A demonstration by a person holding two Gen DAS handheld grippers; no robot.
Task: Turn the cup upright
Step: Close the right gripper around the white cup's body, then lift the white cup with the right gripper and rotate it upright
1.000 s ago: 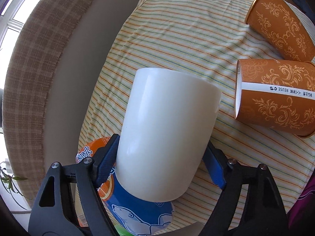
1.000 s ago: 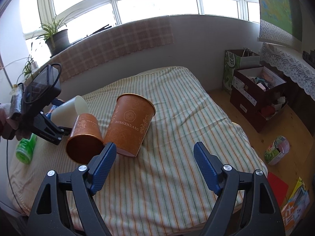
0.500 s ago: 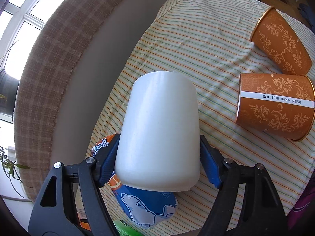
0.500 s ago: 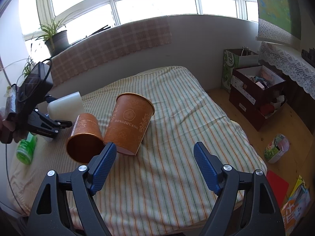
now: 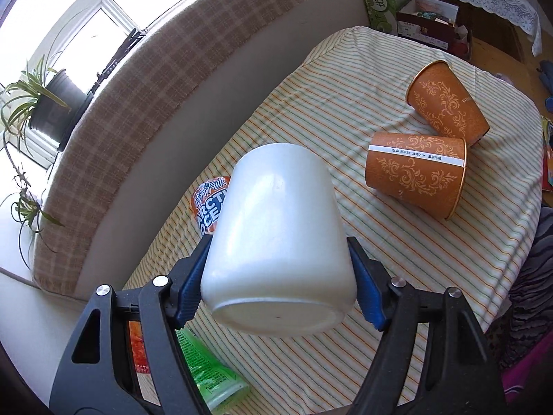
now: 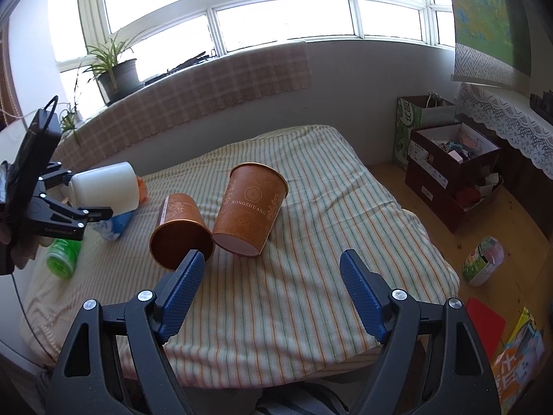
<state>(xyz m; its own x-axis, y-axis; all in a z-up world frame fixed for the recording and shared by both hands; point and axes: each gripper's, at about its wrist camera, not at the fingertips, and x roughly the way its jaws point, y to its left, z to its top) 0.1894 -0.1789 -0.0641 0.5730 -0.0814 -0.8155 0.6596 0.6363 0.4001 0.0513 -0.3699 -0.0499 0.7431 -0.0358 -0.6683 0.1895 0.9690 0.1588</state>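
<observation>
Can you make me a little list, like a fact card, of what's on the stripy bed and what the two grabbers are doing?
surface: striped cloth
left gripper: shut on the white cup, held off the cloth, tipped on its side
right gripper: open, holding nothing, above the cloth
orange cups: two; one lying with its mouth toward the right camera, the other tilted, touching it
also there: blue and orange bottle, green bottle
cup upright: not yet

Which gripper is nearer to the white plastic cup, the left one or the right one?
Left. The left gripper is clamped on the white plastic cup, one blue pad against each side. The right gripper is open, apart from it, over the striped cloth.
</observation>
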